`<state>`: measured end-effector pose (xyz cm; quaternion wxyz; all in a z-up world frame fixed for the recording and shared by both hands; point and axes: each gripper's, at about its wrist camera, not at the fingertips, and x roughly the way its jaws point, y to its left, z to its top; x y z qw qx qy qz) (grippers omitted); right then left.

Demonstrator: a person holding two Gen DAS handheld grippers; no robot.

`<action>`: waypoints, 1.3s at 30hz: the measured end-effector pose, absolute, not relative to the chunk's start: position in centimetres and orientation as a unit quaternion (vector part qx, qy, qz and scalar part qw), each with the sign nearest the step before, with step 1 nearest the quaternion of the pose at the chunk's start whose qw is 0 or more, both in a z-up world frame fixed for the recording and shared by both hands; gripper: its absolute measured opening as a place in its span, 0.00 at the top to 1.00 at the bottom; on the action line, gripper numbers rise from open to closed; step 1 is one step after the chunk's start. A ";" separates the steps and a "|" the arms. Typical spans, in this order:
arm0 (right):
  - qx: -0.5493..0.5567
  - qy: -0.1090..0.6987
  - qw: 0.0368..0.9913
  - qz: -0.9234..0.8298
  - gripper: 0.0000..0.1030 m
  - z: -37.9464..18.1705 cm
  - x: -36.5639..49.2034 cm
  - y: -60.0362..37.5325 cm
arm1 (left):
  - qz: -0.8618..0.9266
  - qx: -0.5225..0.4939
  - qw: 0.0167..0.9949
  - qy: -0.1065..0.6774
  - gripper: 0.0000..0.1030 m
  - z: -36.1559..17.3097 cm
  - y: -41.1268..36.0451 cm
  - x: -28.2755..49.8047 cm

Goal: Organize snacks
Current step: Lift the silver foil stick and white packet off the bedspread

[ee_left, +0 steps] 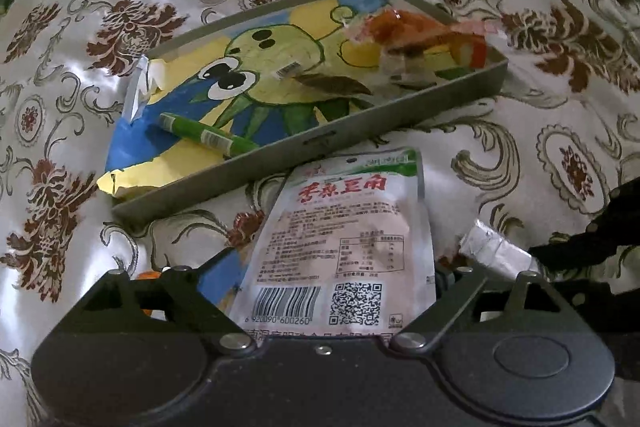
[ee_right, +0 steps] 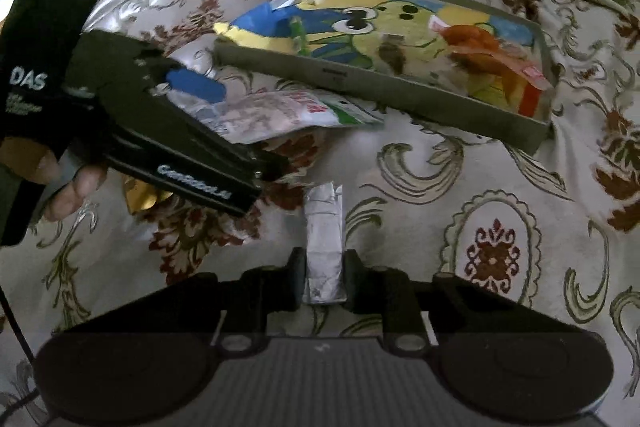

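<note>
Both claws loaded. My left claw [ee_left: 336, 291] is closed on the white snack pouch [ee_left: 344, 239]; right claw [ee_right: 323, 277] pinches the foil-wrapped stick [ee_right: 323, 235] at its near end. Both hang over the floral cloth [ee_right: 500, 187], just short of the grey tray [ee_right: 384, 91]. Risk: the stick is gripped at one end only — it could pivot or slip in transit. The pouch is floppy and may snag the tray wall. Stick's long axis runs straight ahead toward the tray; pouch's long axis too, barcode end nearest me.
</note>
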<state>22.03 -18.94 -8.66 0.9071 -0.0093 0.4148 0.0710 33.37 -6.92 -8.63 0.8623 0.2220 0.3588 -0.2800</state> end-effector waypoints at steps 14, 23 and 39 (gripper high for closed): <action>0.020 0.411 0.910 0.059 0.78 -8.4 22.3 -20.5 | -0.277 0.172 0.873 0.364 0.14 -7.2 -6.8 31.3; 0.031 0.406 0.913 0.041 0.78 -7.9 22.3 -21.1 | -0.250 0.190 0.884 0.346 0.32 -7.0 -6.2 28.3; 0.047 0.395 0.917 0.043 0.78 -8.2 22.4 -21.7 | -0.218 0.088 0.917 0.324 0.51 -5.9 -4.4 29.1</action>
